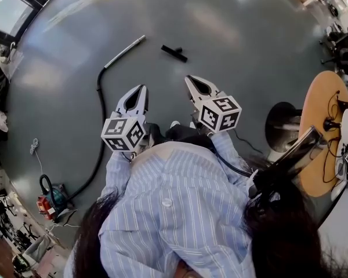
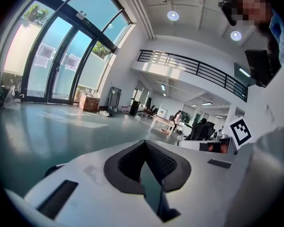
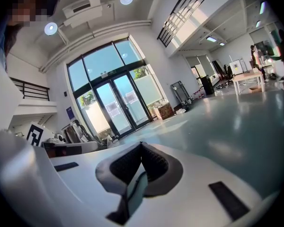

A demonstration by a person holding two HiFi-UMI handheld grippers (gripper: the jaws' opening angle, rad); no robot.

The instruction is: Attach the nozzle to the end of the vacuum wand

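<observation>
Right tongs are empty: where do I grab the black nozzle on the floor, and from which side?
Probably grip the nozzle across its narrow width near the middle, coming down from above: it lies flat on the floor as a long slim bar. The right tongs are nearest but shut; open them first. Finer shape is too small to tell.

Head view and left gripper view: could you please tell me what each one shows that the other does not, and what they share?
Only the head view shows the nozzle lying on the floor, and the vacuum. Only the left gripper view shows the balcony railing and the ceiling lights. Both show the grey floor and the left gripper, its jaws shut with nothing between them.
</observation>
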